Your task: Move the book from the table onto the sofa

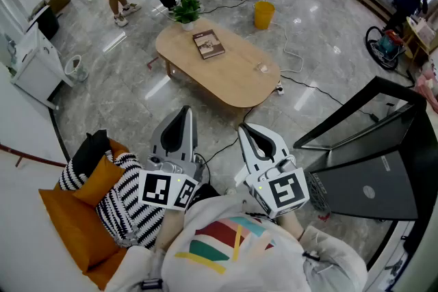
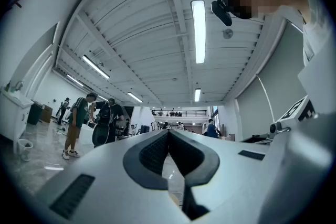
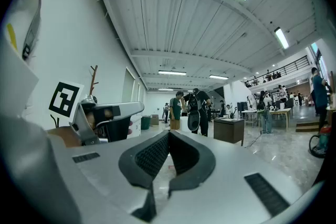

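A brown book [image 1: 209, 44] lies flat on the far half of the oval wooden table [image 1: 236, 78]. My two grippers are held close to my body, well short of the table. The left gripper [image 1: 181, 118] is shut and empty, its tips meeting in the left gripper view [image 2: 169, 132]. Beside it, the right gripper [image 1: 249, 136] is also shut with nothing in it [image 3: 168, 135]. The sofa [image 1: 27, 215] lies at the lower left, bearing an orange cushion [image 1: 68, 219], a striped cushion [image 1: 120, 205] and a black one [image 1: 89, 147]. In the right gripper view the left gripper [image 3: 105, 115] shows at the left.
A potted plant [image 1: 185, 10] stands at the table's far end and a small clear thing [image 1: 262, 68] near its right end. A yellow bucket [image 1: 263, 14] and cables [image 1: 294, 55] are on the floor beyond. A dark slanted panel [image 1: 369, 167] stands at my right. People stand far back.
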`<state>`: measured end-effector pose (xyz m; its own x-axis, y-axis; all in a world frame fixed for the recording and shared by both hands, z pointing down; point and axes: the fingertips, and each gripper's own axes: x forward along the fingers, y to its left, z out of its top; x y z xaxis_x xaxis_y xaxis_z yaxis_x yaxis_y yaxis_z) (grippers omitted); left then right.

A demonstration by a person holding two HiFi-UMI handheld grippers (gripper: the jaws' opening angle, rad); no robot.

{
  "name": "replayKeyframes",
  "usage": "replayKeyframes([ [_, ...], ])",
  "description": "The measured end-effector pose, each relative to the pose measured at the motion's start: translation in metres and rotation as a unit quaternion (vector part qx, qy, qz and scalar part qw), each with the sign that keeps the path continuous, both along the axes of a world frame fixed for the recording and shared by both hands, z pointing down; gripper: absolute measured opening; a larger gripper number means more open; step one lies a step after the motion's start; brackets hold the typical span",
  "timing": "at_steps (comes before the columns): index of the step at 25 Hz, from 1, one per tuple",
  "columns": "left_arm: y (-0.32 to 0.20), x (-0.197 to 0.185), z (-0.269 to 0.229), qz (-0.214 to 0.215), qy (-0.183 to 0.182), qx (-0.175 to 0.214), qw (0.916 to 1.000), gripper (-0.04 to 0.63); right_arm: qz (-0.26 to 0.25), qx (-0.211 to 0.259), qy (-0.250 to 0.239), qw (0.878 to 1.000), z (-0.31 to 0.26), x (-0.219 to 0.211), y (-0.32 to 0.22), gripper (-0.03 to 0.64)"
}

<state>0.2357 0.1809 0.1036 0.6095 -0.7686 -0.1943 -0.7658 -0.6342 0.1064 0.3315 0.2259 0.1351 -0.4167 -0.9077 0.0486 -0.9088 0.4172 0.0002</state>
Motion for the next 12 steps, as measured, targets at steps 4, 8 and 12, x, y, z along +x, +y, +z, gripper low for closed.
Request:
replayKeyframes([
  [4,0.002,-0.003,0.001,-0.002,0.003,0.001,1.0,0.006,-0.002,0.002,0.015,1.0,0.002,-0.004,0.002,0.011],
  [8,0.004,-0.007,0.003,-0.005,0.003,-0.002,1.0,0.006,0.0,-0.006,0.022,1.0,0.003,-0.007,0.004,0.011],
  [12,0.009,-0.012,0.004,-0.012,0.005,-0.005,0.9999,0.006,0.001,-0.001,0.014,1.0,0.001,-0.007,0.005,0.011],
])
